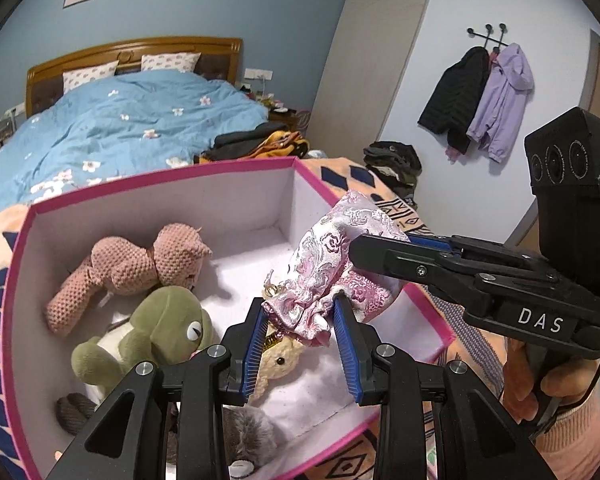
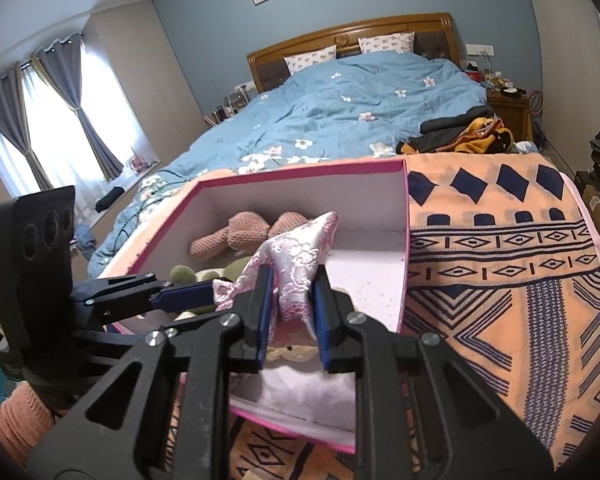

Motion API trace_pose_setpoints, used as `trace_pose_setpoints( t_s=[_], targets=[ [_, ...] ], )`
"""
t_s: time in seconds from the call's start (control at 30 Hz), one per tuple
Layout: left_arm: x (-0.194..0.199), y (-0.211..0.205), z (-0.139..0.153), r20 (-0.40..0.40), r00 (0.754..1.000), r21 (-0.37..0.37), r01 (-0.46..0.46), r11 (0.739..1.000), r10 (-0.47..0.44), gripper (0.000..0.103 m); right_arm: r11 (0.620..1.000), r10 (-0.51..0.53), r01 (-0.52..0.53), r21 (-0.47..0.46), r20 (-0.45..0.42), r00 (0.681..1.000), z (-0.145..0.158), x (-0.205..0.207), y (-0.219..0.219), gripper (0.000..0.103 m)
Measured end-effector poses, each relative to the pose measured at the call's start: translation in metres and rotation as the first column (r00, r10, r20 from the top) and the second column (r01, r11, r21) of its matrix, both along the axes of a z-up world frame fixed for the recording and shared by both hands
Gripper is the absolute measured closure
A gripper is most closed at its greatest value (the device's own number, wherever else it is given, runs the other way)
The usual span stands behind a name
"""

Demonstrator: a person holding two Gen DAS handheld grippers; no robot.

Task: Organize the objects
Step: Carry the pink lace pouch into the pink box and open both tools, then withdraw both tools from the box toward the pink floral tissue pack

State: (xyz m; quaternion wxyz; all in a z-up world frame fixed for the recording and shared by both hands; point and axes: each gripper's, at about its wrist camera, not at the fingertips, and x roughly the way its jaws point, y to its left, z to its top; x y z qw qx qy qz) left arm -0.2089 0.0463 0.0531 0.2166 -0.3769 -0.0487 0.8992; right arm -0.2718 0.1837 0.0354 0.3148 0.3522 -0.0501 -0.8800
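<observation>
Both claws grip one pink brocade pouch [image 1: 332, 276] over the open pink box [image 1: 20, 320]: the left gripper [image 1: 300, 312] clamps its ruffled end, the right gripper [image 2: 290, 292] its other end. Inside the box below lie a cream toy [image 1: 278, 364], a green frog [image 1: 156, 332] and, farther in, a pink bear [image 1: 140, 268]. Beyond the box spreads a blue quilt [image 1: 132, 128].

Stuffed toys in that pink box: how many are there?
4 that I can make out: a pink bear at the back, a green frog, a cream toy under the grippers, and a grey one nearest. More may be hidden.
</observation>
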Motion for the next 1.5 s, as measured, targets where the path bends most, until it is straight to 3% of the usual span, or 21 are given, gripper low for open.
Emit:
trace_pose_setpoints(
  t_s=[0.5, 0.7, 0.73, 0.9, 1.13, 1.23, 1.5],
  targets=[
    [-0.025, -0.002, -0.019, 0.109, 0.993, 0.004, -0.056, 0.998, 0.055, 0.069, 0.996, -0.024, 0.022, 0.089, 0.021, 0.999, -0.014, -0.030, -0.016, 0.081],
    [-0.031, 0.003, -0.024, 0.129, 0.988, -0.053, -0.077, 0.996, 0.083, 0.066, 0.991, -0.071, 0.067, 0.114, 0.030, 0.997, -0.022, -0.042, -0.014, 0.081],
    [-0.030, 0.004, -0.025, 0.125, 0.989, -0.057, -0.073, 0.996, 0.080, 0.061, 0.991, -0.078, 0.074, 0.115, 0.033, 0.996, -0.023, -0.043, -0.013, 0.081],
    [-0.024, 0.000, -0.018, 0.080, 0.993, -0.035, -0.078, 0.996, 0.081, 0.044, 0.990, -0.100, 0.097, 0.099, 0.026, 0.995, -0.022, -0.040, -0.007, 0.081],
    [-0.011, -0.004, -0.011, 0.022, 0.996, -0.010, -0.082, 0.997, 0.082, 0.042, 0.994, -0.076, 0.076, 0.073, -0.003, 0.997, -0.016, -0.019, -0.002, 0.081],
    [0.002, -0.008, -0.003, -0.025, 0.997, 0.006, -0.074, 0.997, 0.074, 0.036, 0.997, -0.064, 0.064, 0.048, -0.008, 0.998, -0.013, -0.007, 0.002, 0.080],
    [0.053, -0.012, 0.022, -0.166, 0.986, -0.009, -0.033, 0.999, 0.031, 0.021, 1.000, -0.011, 0.010, -0.009, -0.067, 0.998, 0.005, 0.045, 0.016, 0.067]
  ],
)
